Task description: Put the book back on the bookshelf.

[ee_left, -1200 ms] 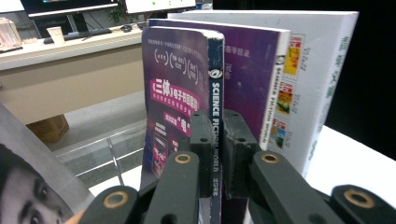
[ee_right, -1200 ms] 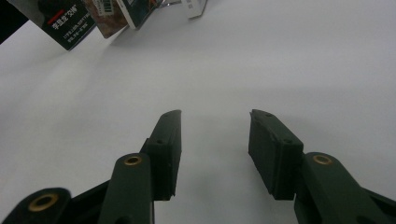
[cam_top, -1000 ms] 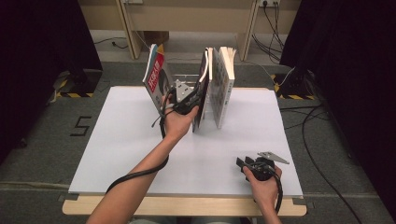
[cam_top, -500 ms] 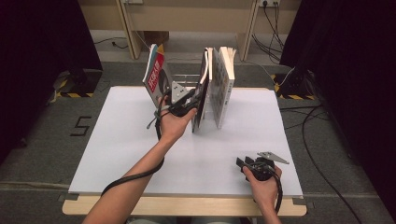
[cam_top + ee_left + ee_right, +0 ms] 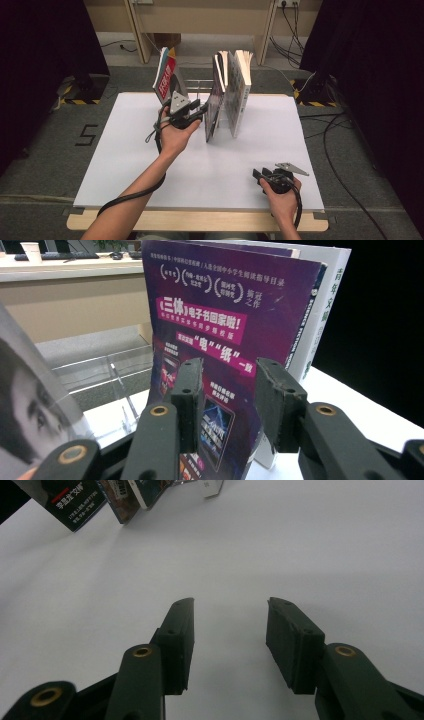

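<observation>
Work in hand: the left gripper point(image 5: 196, 111) is standing beside the purple book point(image 5: 214, 102), which is upright in the clear rack point(image 5: 192, 86) at twelve o'clock on the white table point(image 5: 125, 150).
Left claw: its jaws have just been opening; in the left gripper view they are gaping apart, with the purple book's point(image 5: 230, 325) cover behind the gap and nothing pinched between them.
Right claw: the right gripper point(image 5: 261, 176) is resting at about five o'clock on the table, jaws spread over bare white surface in the right gripper view, gripping nothing.
Neighbours: a white book point(image 5: 237, 92) is leaning at the purple one's three o'clock side, touching it; a red book point(image 5: 166, 77) is tilting at the rack's nine o'clock end, well apart.
Risk, tipping: the purple book is looking thin and floppy, so it is probably liable to sag or slide toward nine o'clock now that nothing is clamping it.
Risk, knock: a jaw brushing the cover while pulling away is likely to topple it, and the white book with it.
Risk, cable: the left gripper's trailing cable point(image 5: 150, 186) could be snagging on the table edge.
</observation>
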The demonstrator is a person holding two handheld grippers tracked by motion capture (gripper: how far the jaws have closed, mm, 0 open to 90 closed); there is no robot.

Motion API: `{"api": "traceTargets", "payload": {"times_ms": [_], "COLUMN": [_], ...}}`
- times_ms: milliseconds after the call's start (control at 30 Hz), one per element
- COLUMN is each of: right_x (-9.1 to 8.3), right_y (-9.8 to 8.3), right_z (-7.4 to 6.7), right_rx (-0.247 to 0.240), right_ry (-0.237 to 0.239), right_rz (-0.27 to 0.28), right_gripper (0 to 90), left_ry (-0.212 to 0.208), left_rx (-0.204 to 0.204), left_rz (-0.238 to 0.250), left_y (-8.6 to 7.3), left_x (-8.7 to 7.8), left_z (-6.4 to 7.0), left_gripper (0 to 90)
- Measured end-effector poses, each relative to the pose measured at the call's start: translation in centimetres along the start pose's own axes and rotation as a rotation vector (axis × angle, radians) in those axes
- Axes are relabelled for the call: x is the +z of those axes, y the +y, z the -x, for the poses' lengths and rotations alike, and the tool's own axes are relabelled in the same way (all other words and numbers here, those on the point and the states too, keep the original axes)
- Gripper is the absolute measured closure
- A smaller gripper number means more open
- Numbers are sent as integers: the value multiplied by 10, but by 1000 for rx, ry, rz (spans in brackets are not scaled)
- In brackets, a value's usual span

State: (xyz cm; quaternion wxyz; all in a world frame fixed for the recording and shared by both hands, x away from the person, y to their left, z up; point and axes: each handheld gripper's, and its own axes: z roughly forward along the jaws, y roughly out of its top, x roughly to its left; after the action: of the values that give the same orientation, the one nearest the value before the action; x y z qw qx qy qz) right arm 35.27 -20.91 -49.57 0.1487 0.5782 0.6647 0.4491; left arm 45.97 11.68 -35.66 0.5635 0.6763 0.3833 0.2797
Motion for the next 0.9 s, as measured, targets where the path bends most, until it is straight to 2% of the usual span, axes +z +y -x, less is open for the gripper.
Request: {"api": "traceTargets", "payload": {"times_ms": [167, 600, 900], "right_x": [1, 0, 0], "right_y": [0, 0, 0], "right_z": [0, 0, -1], "right_rx": [-11, -4, 4], "right_ry": [1, -1, 1], "right_rz": [1, 1, 0], "right_gripper": [550, 550, 550], "left_ry": [-5, -14, -19], "left_rx": [-2, -6, -20], "left_rz": [-9, -24, -42], "left_y": [-3, -9, -19], "left_x": [-4, -4, -13], "left_z": [-3, -1, -6], "left_gripper": [635, 619, 607]}}
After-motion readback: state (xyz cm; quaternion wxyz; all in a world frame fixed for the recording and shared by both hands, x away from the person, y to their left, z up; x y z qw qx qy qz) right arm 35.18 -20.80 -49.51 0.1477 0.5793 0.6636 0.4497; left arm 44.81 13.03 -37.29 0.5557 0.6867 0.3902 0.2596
